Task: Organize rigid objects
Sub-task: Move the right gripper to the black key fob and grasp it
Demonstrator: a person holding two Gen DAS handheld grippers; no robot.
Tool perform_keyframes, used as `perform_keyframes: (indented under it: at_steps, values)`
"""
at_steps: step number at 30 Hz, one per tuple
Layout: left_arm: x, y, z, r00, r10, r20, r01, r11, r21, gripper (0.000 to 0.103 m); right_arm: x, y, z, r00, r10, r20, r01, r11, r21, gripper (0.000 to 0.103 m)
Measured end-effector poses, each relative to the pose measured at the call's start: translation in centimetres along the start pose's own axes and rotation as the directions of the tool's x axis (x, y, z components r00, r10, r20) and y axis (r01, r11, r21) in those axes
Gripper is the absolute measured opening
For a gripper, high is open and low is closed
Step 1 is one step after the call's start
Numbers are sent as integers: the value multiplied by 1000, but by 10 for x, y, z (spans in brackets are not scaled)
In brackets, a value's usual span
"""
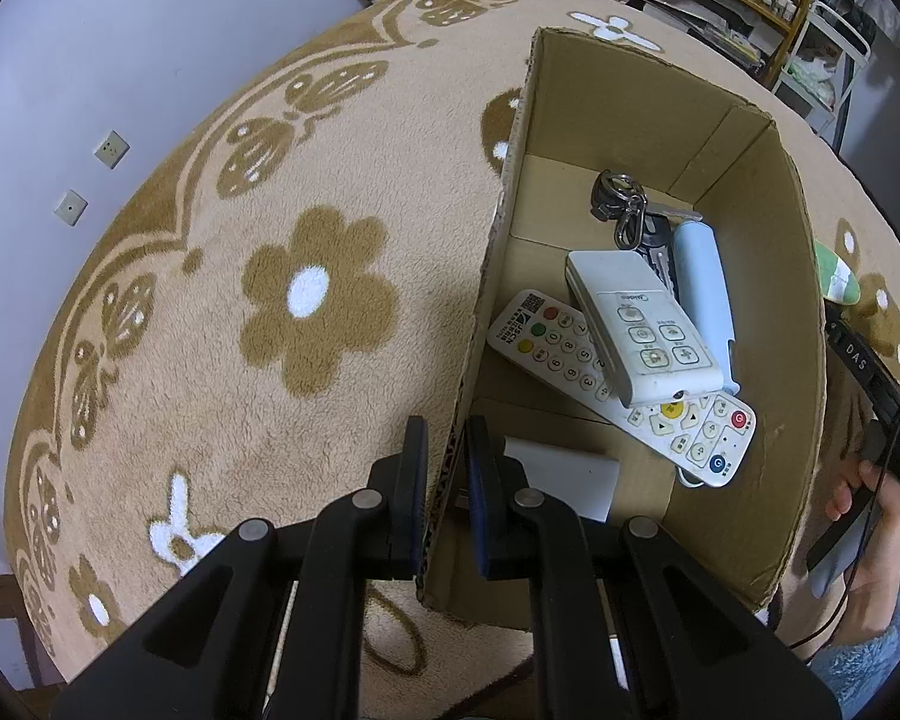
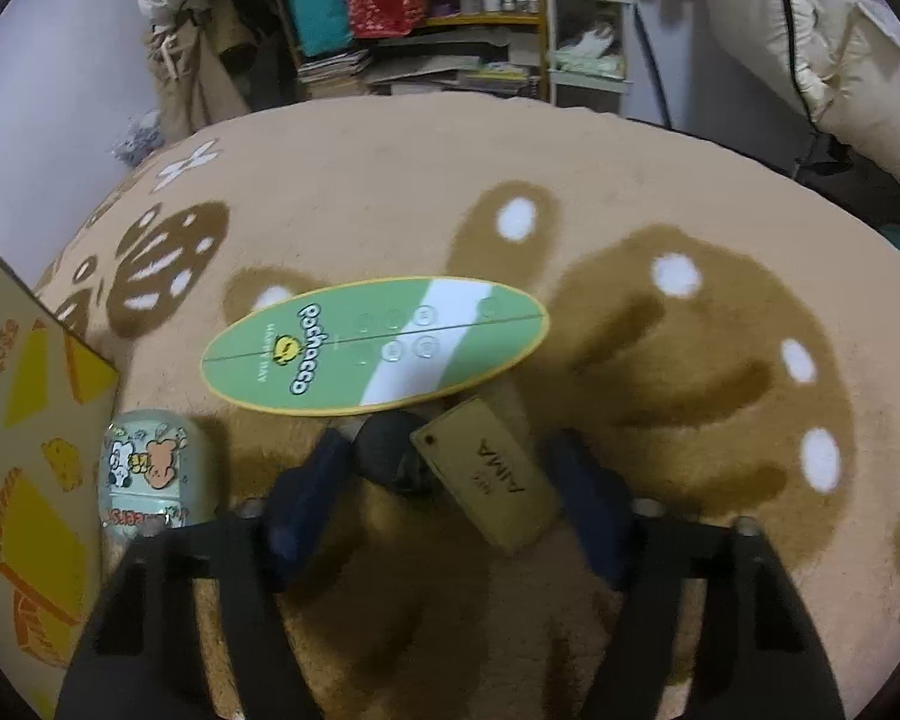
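My left gripper (image 1: 445,438) is shut on the near left wall of an open cardboard box (image 1: 804,324). In the box lie a white numbered remote (image 1: 546,342), a white Midea remote (image 1: 642,324) across it, a pale blue stick-shaped object (image 1: 702,276), a bunch of keys (image 1: 624,204) and a white card (image 1: 564,474). My right gripper (image 2: 450,456) is open and empty above the rug. Between its fingers lie a dark round object (image 2: 390,450) and a tan wooden tag (image 2: 492,474). A green oval Pochacco board (image 2: 378,348) lies just beyond. A pale cartoon-printed case (image 2: 150,474) lies left.
Everything sits on a beige rug (image 1: 210,300) with brown flowers. The box's printed outer wall (image 2: 24,450) stands at the left of the right wrist view. Shelves with books and bottles (image 2: 450,18) stand behind the rug. The person's hand (image 1: 870,492) holds the right gripper beside the box.
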State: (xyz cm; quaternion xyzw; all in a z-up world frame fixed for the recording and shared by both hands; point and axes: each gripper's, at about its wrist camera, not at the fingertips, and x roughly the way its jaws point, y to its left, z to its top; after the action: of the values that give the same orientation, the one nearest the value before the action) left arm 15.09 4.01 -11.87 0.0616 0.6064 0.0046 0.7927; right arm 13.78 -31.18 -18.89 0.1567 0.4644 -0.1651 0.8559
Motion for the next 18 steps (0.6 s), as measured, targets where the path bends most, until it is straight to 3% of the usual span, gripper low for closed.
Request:
perform_keyframes:
  at_steps: [1,2,6,16,17,18]
  values:
    - [0,0,0,1000,0,0,0,1000,0,12,-2,-2,0,1000,-6,0,6,1000,5,50]
    - [0,0,0,1000,-2,0,2,1000,-2,12,-3,-6,1,1000,-7,-2,7,1000,14,32]
    - [1,0,0,1000,2,1,-2,1000,2,12,-7,-22,4,999,53,0,-53,997,55,30]
    - [2,-1,0,1000,-1,-2,1,1000,1,11,-20,-18,9,998,53,34,-54,997,50,28]
    - [2,-1,0,1000,-2,-1,2,1000,0,11,-23,-18,11,997,60,42,-62,997,54,26]
    - [2,-1,0,1000,-3,-2,3,1000,0,11,-29,-19,14,995,75,61,-79,995,62,5]
